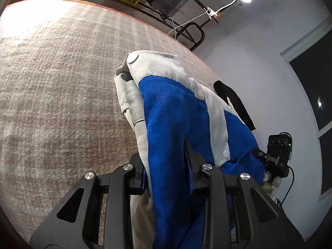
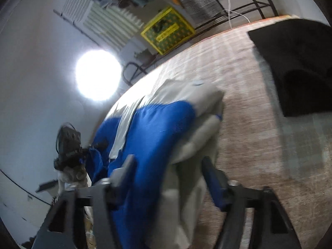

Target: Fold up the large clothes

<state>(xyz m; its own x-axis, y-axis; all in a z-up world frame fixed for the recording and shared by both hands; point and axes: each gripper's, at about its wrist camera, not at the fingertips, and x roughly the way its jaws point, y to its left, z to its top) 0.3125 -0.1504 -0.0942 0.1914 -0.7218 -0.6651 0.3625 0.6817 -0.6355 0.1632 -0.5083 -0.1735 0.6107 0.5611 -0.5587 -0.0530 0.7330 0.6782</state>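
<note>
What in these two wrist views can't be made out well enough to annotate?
- Lower part of the blue and grey garment: left wrist view, cut off by the bottom edge and hidden behind the left hand-held gripper.
- Garment seams and snaps: right wrist view, motion blur.
- Black cloth: right wrist view, too dark to identify and cut by the right edge.
- Print on the yellow box: blurred and too small.
</note>
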